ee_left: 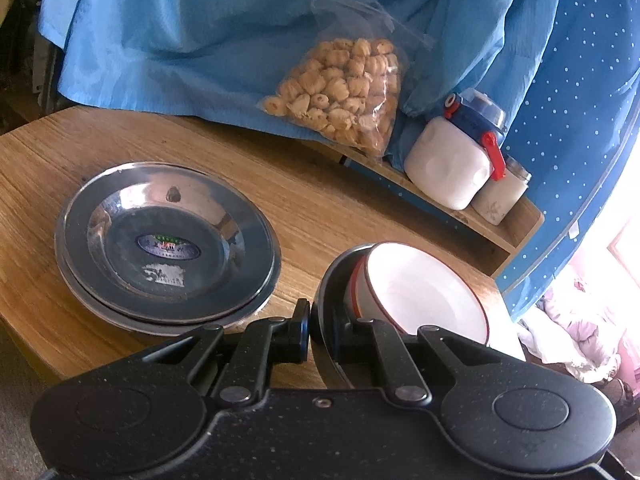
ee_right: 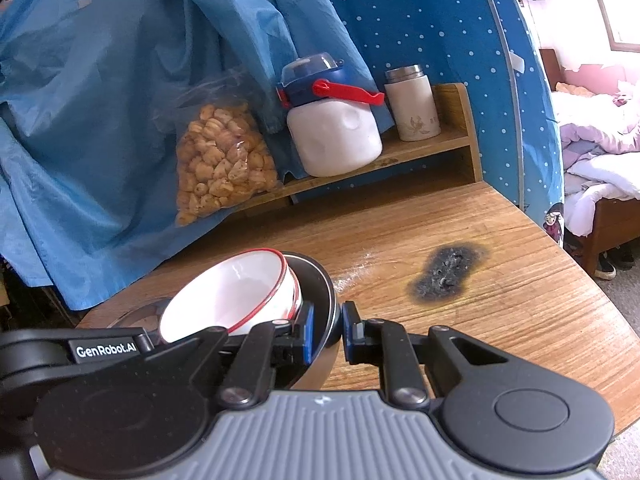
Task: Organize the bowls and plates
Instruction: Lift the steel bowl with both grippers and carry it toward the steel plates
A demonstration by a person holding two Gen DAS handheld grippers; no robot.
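Wooden table (ee_right: 460, 240), burn mark (ee_right: 448, 270), blue polka-dot curtain (ee_right: 420, 20)

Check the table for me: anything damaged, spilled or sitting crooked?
Yes. A black scorch mark scars the wooden table, with pale powder scattered beside it. The white red-rimmed bowls sit tilted inside the dark bowl both grippers clamp.

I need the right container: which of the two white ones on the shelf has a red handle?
The larger white jug with the blue lid; the slim flask beside it has a steel cap and no handle.
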